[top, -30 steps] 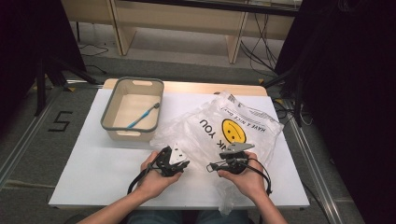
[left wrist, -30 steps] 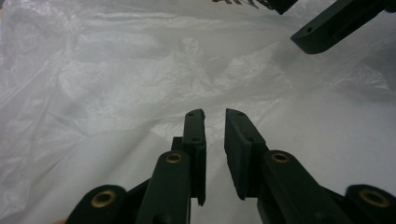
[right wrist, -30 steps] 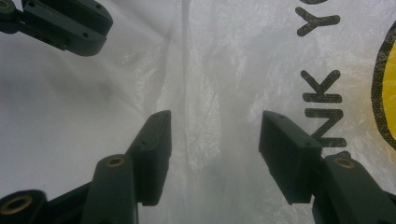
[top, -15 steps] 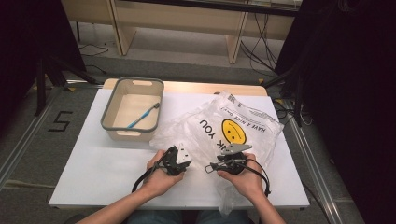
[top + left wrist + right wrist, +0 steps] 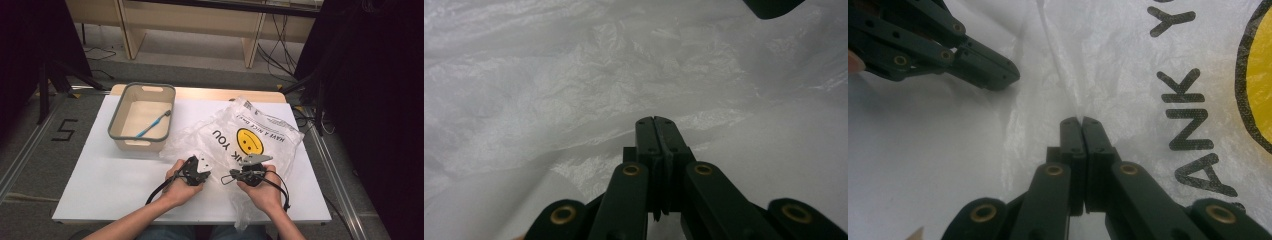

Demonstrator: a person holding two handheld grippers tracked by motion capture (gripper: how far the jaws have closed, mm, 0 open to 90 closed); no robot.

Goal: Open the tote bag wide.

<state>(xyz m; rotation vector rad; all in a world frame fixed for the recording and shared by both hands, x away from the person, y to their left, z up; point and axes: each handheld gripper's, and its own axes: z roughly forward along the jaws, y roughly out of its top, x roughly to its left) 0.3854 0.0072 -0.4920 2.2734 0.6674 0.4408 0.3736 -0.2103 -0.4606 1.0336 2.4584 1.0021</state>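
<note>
Bag (image 5: 240,142): 1, clear plastic with a yellow smiley and black print, lying crumpled on the white table (image 5: 100,175), right of the tub (image 5: 120,112). The tub holds 1 blue toothbrush (image 5: 151,124). 2 grippers work at the bag's near edge: left gripper (image 5: 655,122) has its jaws closed on a fold of film, right gripper (image 5: 1081,121) has just pinched a crease (its view shows the lettering close up).

My white table, with a bin and a bag on it

In front of me the white table (image 5: 90,185) carries a grey-rimmed beige bin (image 5: 142,118) at its far left and a crumpled clear plastic bag (image 5: 235,145), printed with a yellow smiley, spread across the middle and right, just beside the bin.
</note>
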